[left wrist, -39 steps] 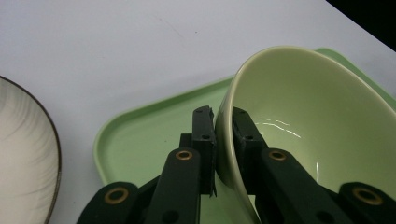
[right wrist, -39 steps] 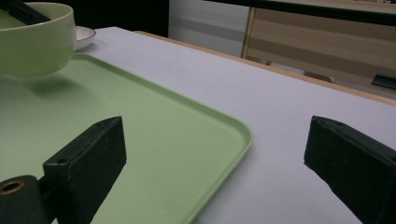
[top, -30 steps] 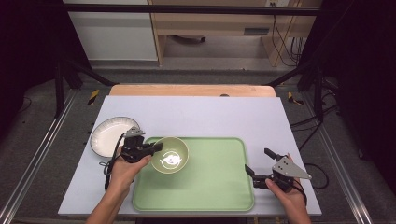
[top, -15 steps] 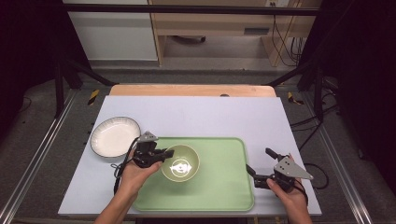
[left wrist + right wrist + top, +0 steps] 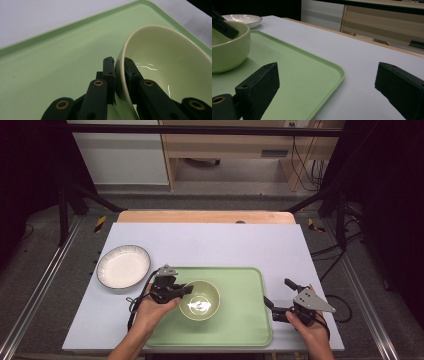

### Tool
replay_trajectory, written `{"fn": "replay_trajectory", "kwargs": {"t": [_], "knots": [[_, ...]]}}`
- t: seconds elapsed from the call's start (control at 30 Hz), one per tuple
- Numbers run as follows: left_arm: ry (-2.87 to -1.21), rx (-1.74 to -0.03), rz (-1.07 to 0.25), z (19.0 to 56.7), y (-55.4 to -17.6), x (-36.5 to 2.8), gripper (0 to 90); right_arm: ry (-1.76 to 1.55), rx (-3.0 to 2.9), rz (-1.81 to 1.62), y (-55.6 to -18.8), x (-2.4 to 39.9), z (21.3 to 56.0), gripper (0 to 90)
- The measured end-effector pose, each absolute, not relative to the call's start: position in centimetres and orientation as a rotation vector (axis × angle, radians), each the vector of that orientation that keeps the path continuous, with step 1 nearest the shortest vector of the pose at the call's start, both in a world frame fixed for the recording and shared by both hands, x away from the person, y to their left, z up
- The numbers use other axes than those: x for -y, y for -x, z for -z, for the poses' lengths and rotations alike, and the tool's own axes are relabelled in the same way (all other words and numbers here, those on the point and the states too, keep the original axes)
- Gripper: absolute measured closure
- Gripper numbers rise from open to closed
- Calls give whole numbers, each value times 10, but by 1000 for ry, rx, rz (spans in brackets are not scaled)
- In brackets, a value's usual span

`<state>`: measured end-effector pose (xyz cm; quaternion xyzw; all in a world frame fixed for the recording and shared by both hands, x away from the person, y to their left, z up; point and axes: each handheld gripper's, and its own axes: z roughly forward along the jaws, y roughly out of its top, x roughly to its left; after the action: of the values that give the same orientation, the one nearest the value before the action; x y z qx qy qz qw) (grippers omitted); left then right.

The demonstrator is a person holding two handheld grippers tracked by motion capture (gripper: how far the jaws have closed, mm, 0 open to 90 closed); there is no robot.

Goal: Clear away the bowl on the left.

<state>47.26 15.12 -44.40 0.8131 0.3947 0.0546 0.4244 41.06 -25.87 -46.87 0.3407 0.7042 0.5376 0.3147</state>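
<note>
Half bowl (image 5: 160,65) cropped; left gripper (image 5: 119,65) pinching rim.

No lettering, label, brand mark or number is legible anywhere on the table: the green tray (image 5: 240,320), the pale bowl (image 5: 200,300) and the white plate (image 5: 123,266) all carry plain, unmarked surfaces.

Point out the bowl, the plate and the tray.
bowl (image 5: 200,301): high view, inner bottom.
plate (image 5: 123,266): high view, white centre.
tray (image 5: 242,292): high view, bare floor right of the bowl.
</note>
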Motion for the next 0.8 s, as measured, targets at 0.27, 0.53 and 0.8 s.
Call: {"fn": "replay_trajectory", "kwargs": {"t": [0.27, 0.53, 0.8], "knots": [[-2033, -993, -122, 448, -473, -149, 819, -901, -1859, -1414, -411, 258, 469, 58], [-2030, -996, -117, 449, -473, -148, 819, -901, -1860, -1414, -411, 258, 469, 58], [-2033, -1004, -98, 450, -474, -148, 820, -899, -1861, -1412, -411, 258, 469, 58]]}}
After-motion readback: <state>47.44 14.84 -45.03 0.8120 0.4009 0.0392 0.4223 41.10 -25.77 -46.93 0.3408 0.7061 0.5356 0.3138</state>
